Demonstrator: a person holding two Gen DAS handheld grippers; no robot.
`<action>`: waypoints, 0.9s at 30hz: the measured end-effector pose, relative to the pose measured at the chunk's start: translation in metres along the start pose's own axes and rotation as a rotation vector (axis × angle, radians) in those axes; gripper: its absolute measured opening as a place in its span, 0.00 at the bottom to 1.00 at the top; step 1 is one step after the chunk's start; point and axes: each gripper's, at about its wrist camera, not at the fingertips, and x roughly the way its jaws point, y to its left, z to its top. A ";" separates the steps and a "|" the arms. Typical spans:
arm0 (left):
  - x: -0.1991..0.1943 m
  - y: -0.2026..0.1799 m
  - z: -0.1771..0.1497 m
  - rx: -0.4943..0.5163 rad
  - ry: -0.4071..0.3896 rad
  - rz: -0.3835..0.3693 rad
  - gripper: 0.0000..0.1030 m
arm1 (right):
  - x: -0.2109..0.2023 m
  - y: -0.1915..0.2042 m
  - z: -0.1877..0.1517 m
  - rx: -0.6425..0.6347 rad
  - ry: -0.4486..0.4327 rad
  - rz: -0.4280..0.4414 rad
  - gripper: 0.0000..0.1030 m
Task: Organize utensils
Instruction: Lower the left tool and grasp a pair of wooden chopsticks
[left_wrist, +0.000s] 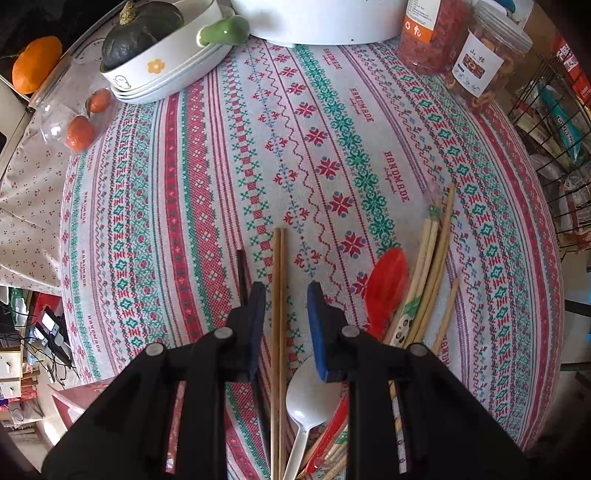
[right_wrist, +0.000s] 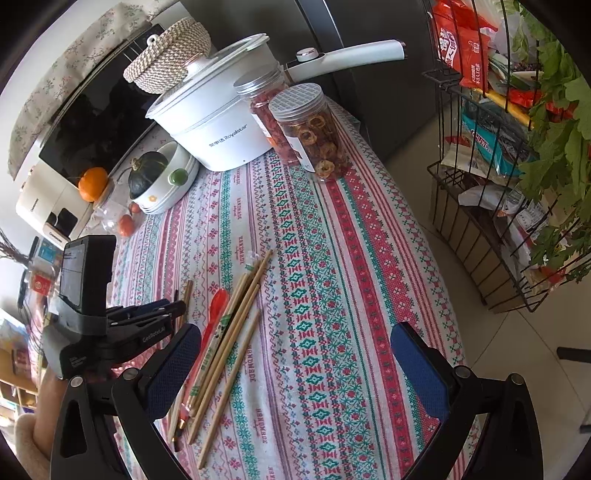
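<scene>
A pair of brown wooden chopsticks (left_wrist: 277, 258) lies lengthwise on the patterned tablecloth (left_wrist: 332, 129), between the blue pads of my left gripper (left_wrist: 286, 287). The pads stand a little apart from the pair on both sides, so the gripper is open. A black chopstick (left_wrist: 242, 271) lies just left of it, and a white plastic spoon (left_wrist: 306, 395) sits under the right finger. To the right lie a red spoon (left_wrist: 386, 280) and several pale bamboo chopsticks (left_wrist: 432, 266). My right gripper (right_wrist: 297, 328) hangs wide open above the cloth, right of those bamboo chopsticks (right_wrist: 236, 325) and the red spoon (right_wrist: 218, 302).
At the table's far end stand a white electric pot (right_wrist: 214, 129), two jars of dried fruit (right_wrist: 317, 136), stacked white dishes holding a dark squash (left_wrist: 159, 55), and small tangerines (left_wrist: 79, 131). A wire rack of packets (right_wrist: 480, 221) stands on the floor past the table's right edge.
</scene>
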 end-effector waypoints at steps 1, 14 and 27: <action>0.003 0.000 -0.001 -0.004 0.007 0.007 0.22 | 0.002 0.000 0.000 0.000 0.007 -0.001 1.00; -0.030 0.007 -0.032 -0.015 -0.110 -0.066 0.10 | 0.043 0.019 -0.011 -0.070 0.107 -0.049 1.00; -0.134 0.024 -0.119 0.115 -0.376 -0.192 0.09 | 0.102 0.046 -0.027 -0.162 0.207 -0.116 1.00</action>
